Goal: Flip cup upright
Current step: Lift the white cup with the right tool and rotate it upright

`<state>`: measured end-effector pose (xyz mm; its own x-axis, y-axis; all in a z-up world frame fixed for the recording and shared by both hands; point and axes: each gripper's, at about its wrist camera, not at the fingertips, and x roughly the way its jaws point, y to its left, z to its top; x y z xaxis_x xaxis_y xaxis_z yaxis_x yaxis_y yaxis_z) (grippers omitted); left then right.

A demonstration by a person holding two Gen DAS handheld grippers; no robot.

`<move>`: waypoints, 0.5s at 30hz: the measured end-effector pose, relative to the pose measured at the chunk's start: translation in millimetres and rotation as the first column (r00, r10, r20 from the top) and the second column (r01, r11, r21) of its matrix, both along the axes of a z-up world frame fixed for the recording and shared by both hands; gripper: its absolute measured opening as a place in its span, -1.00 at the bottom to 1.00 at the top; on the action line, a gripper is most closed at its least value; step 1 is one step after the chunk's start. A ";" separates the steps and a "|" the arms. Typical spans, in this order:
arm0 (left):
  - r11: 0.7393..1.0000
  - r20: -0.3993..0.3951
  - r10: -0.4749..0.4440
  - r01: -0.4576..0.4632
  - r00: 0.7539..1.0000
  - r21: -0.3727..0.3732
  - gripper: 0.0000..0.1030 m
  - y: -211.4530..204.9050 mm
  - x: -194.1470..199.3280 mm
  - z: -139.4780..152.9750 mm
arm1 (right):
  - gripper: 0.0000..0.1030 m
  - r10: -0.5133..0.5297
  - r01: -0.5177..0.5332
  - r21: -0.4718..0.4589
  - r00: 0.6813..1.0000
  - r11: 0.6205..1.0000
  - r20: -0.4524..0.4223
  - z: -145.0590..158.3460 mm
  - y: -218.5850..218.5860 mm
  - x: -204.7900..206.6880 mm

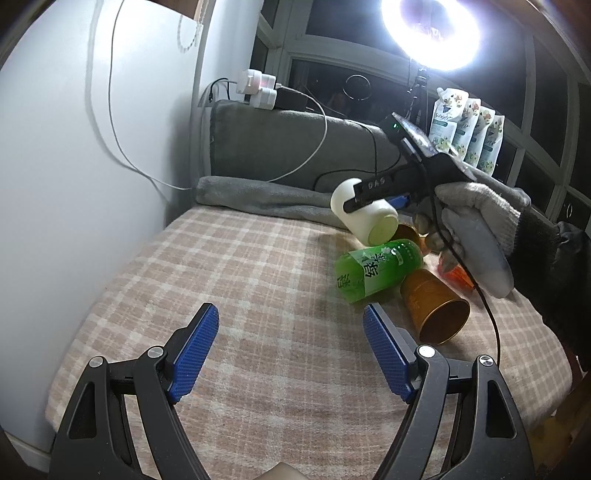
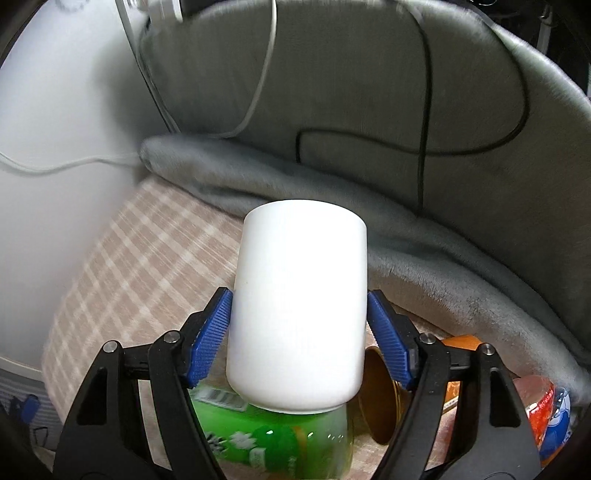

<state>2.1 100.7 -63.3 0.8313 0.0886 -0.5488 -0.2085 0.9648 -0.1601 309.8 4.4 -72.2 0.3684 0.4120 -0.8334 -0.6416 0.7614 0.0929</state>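
A white cup [image 2: 299, 310] is held in my right gripper [image 2: 299, 314], whose blue pads press on both its sides. It is lifted off the plaid cloth and tilted, with its closed end pointing away from the camera. In the left wrist view the white cup [image 1: 364, 212] hangs tilted in the air, open mouth facing down and to the right, above a green bottle [image 1: 376, 271]. My left gripper [image 1: 291, 325] is open and empty, low over the plaid cloth [image 1: 240, 277], well to the left and in front of the cup.
A green bottle [image 2: 273, 439] lies on its side under the cup. A brown metal cup [image 1: 436, 308] lies on its side beside it. An orange bottle [image 2: 546, 413] lies at the right. A grey blanket [image 2: 406, 229] and cables line the back. A ring light [image 1: 430, 29] glares.
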 end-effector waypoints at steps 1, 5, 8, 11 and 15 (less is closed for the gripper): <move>1.000 0.002 0.000 0.000 1.000 0.001 0.56 -0.9 -0.7 1.1 | 0.49 0.000 0.000 0.012 1.000 1.000 0.007 4.9 -1.4 -2.3; 1.000 0.014 -0.008 0.008 1.000 0.012 0.56 -6.1 -4.0 6.2 | 0.49 -0.003 0.001 0.086 1.000 0.996 0.029 35.3 -18.2 -15.2; 1.000 0.022 -0.018 0.018 1.000 0.018 0.56 -12.4 -7.4 10.0 | 0.49 -0.007 0.002 0.135 0.999 0.991 0.037 55.3 -34.0 -28.8; 0.999 0.026 -0.036 0.036 0.999 0.014 0.56 -19.6 -9.2 13.2 | 0.49 -0.023 0.014 0.165 0.998 0.986 0.052 73.5 -54.6 -46.2; 0.997 0.023 -0.071 0.071 0.997 0.004 0.56 -31.3 -11.3 15.9 | 0.49 -0.052 0.043 0.204 0.998 0.978 0.040 82.3 -87.1 -68.4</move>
